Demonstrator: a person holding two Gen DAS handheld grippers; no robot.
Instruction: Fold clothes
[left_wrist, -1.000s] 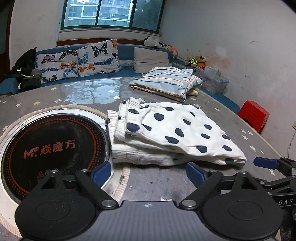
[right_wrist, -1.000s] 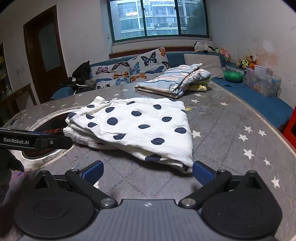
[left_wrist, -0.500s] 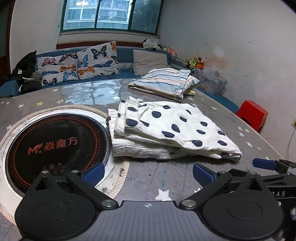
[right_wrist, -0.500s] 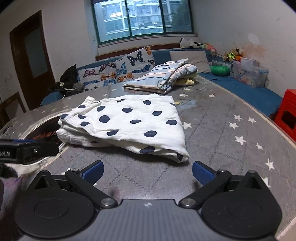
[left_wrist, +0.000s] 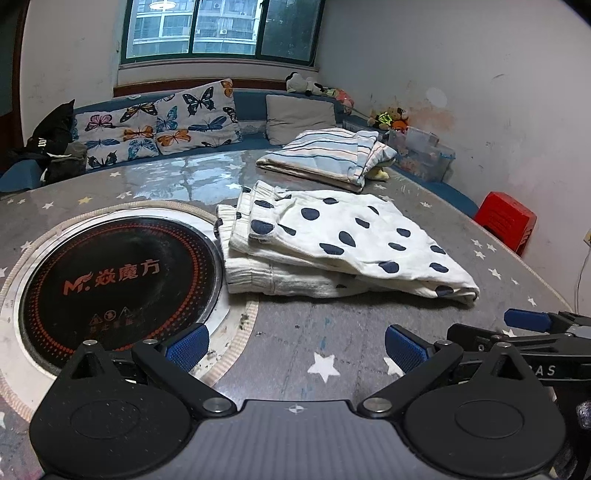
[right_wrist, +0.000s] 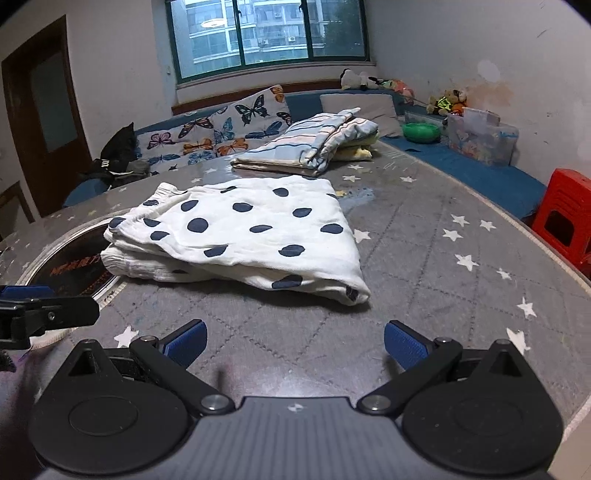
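Hovering jaws: left gripper (left_wrist: 295, 345) and right gripper (right_wrist: 295, 341) both stand wide, nothing between the pads, tips over bare table (right_wrist: 424, 258).
Garment position: polka-dot garment (right_wrist: 240, 236) lies folded ahead of both, apart from the tips.
Direction from left: up and right of its jaws, beside the round cooktop (left_wrist: 114, 280).
Direction from right: straight ahead, slightly left.
Long axis: waistband end toward the cooktop, folded corner toward the right gripper.
Nearer hand: probably the right.
Beyond: striped folded stack (left_wrist: 325, 157) lies farther back.
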